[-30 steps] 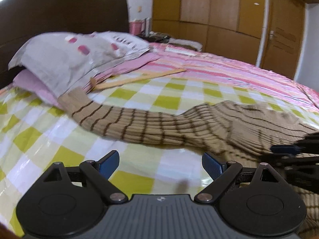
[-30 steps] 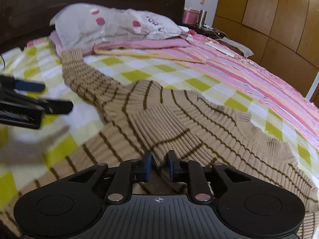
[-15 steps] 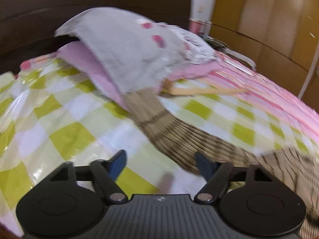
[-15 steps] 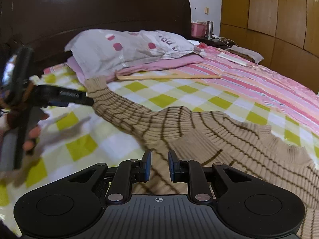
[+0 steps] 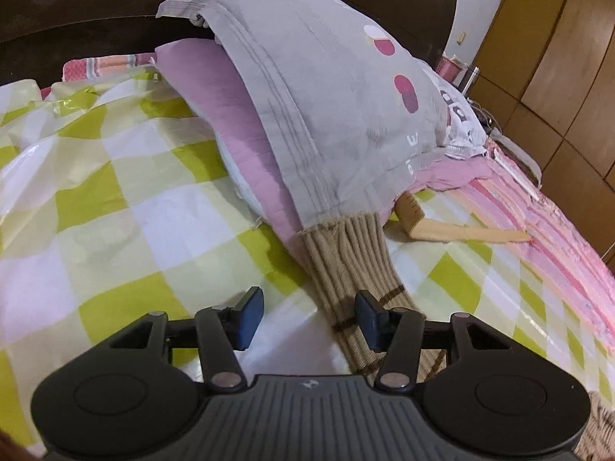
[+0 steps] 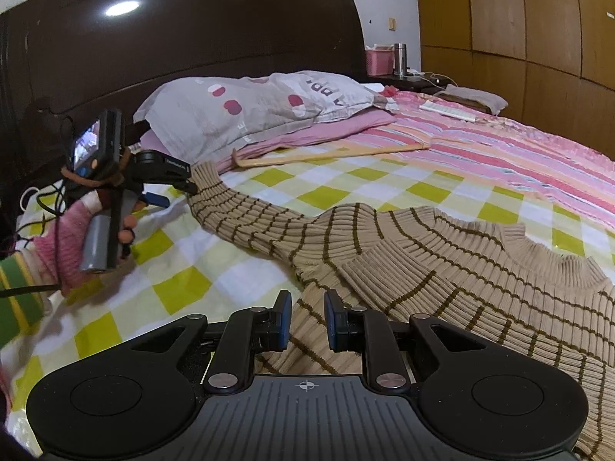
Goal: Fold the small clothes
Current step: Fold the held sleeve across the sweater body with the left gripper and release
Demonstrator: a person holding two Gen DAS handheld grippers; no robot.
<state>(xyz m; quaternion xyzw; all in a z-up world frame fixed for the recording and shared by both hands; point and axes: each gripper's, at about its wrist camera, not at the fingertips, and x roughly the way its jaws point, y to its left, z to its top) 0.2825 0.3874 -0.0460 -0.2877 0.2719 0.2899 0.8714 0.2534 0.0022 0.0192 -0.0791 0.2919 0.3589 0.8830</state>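
Mostly undone: folding looks barely begun, I judge.
Left wrist view: left gripper (image 5: pixel 307 317) hangs with tongs apart over the sleeve (image 5: pixel 353 265), cuff at 12 o'clock touching the grey pillow (image 5: pixel 326 88); nothing gripped.
Right wrist view: right gripper (image 6: pixel 306 320), tongs slightly parted, fabric between them, not clamped.
Sweater (image 6: pixel 442 265): spread on the checked sheet (image 6: pixel 184 292), sleeve reaching toward 10 o'clock.
Only here: sweater body, neckline, wooden stick (image 6: pixel 330 155).

A home bedroom: a bed (image 6: pixel 384 188) with dark headboard (image 6: pixel 192 38), pillows (image 6: pixel 250 111), and wooden wardrobes (image 6: pixel 519 19).
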